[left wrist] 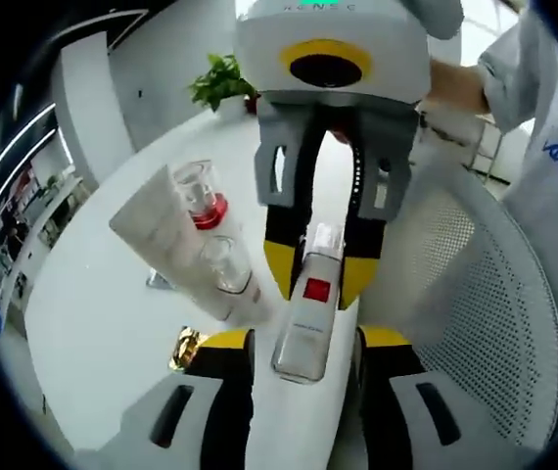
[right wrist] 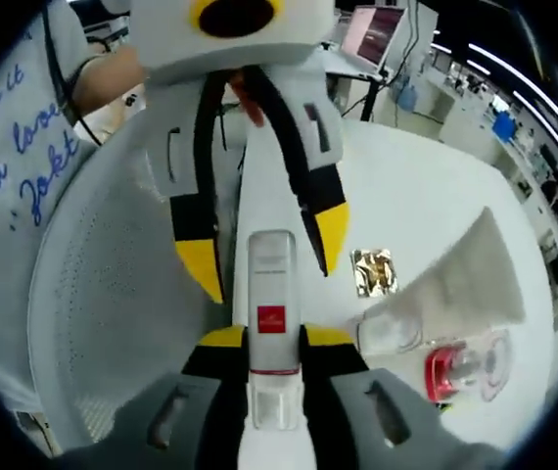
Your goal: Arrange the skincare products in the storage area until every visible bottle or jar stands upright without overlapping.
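Left gripper view: left gripper (left wrist: 303, 345) rises from bottom w/ yellow-tipped jaws closed on the near end of a white tube (left wrist: 305, 315) w/ a small red square label; right gripper (left wrist: 320, 269) comes in from the top, facing this one, its jaws clamped on the far end of the same tube, so the tube is held between both tools, lying roughly along the line of the jaws, above the table; to the left on the round white table (left wrist: 103, 323) lies a clear ribbed tube (left wrist: 176, 240) on its side, w/ a clear bottle w/ red collar (left wrist: 201, 196) just beside it, also lying down; a small gold packet (left wrist: 187, 349) sits near the left jaw; a white mesh basket (left wrist: 485, 294) is to the right of the grippers; green plant (left wrist: 222, 80) at the table's far edge; a person's sleeve w/ blue writing (left wrist: 553, 157) at upper right.

Right gripper view: right gripper (right wrist: 271, 341) grips the white tube (right wrist: 271, 294) at the red label end; left gripper (right wrist: 264, 257) opposite holds the other end; mesh basket (right wrist: 113, 294) on the left; gold packet (right wrist: 374, 271), ribbed tube (right wrist: 445, 289) and red-collar bottle (right wrist: 460, 369) lie on the table (right wrist: 406, 196) to the right, none upright.
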A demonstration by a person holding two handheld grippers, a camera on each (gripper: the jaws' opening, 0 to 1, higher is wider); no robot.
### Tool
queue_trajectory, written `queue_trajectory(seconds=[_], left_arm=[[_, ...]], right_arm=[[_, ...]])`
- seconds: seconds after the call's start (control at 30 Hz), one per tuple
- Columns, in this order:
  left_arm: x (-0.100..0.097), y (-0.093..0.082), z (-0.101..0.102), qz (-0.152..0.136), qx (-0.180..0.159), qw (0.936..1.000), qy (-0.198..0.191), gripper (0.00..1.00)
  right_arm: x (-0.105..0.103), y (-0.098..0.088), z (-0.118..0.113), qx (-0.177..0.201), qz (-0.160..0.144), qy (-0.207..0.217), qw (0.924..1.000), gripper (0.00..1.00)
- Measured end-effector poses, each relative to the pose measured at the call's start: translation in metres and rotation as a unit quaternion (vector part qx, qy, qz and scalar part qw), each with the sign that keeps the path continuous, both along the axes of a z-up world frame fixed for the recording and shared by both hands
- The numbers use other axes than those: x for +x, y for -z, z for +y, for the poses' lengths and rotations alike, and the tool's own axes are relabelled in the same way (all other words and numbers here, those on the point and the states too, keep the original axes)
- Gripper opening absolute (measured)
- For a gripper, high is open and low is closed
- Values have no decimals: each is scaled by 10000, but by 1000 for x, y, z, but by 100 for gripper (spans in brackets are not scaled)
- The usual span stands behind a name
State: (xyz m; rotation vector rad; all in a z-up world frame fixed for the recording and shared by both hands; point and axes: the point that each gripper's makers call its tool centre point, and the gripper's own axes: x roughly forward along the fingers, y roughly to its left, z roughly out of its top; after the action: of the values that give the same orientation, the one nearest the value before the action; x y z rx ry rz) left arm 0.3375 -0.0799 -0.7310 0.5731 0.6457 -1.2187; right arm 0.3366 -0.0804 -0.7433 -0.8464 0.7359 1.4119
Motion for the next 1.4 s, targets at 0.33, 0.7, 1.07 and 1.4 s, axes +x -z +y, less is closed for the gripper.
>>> queue_trajectory(seconds=[0.33, 0.7, 1.07, 1.4], left_arm=[[3, 6, 2, -250, 258, 9993, 55, 27], [4, 15, 1, -715, 650, 9945, 406, 19], [8, 20, 2, -716, 658, 9945, 388, 18], [8, 26, -1, -622, 660, 9954, 311, 16]], right_arm=[[-4, 3, 5, -86, 4, -185, 9998, 19], [2, 6, 5, -136, -119, -178, 9997, 19], [4, 6, 6, -91, -172, -142, 9997, 19], [5, 13, 2, -21, -185, -181, 9997, 20]])
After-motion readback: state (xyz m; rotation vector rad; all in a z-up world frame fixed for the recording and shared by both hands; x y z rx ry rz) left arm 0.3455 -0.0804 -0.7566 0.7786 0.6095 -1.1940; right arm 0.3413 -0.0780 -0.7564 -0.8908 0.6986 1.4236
